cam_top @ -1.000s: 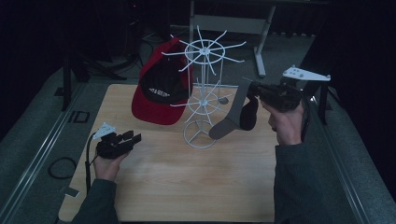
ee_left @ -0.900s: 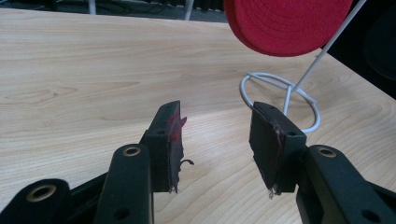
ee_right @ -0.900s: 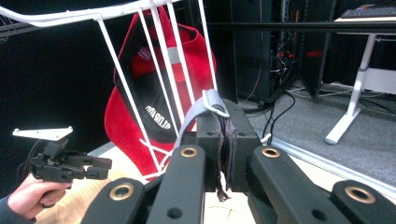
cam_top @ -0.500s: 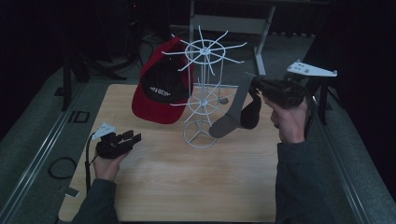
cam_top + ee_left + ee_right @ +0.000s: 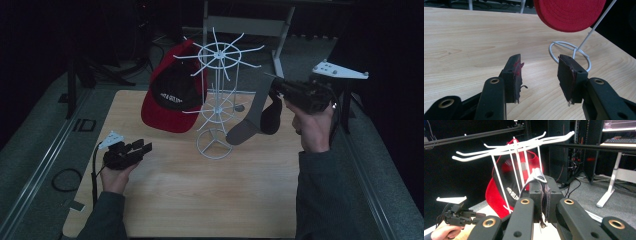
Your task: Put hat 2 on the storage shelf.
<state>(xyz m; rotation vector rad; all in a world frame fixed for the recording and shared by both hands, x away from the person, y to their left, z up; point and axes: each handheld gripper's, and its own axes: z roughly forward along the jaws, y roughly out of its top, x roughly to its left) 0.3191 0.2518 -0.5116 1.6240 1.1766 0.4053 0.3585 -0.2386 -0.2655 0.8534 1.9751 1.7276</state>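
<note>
Above the wooden table (image 5: 200,190), the right claw (image 5: 278,90) grips a grey cap (image 5: 252,120); the left claw (image 5: 142,148) rests released.

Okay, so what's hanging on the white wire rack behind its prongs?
A red and black baseball cap hangs on the far left side of the white wire rack, its black underside with white lettering facing the camera. Which prong carries it is hidden by the cap itself.

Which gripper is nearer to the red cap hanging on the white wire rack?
Left. The left gripper rests open on the table just below the red cap. The right gripper, shut on a grey cap, is beyond the white wire rack.
</note>
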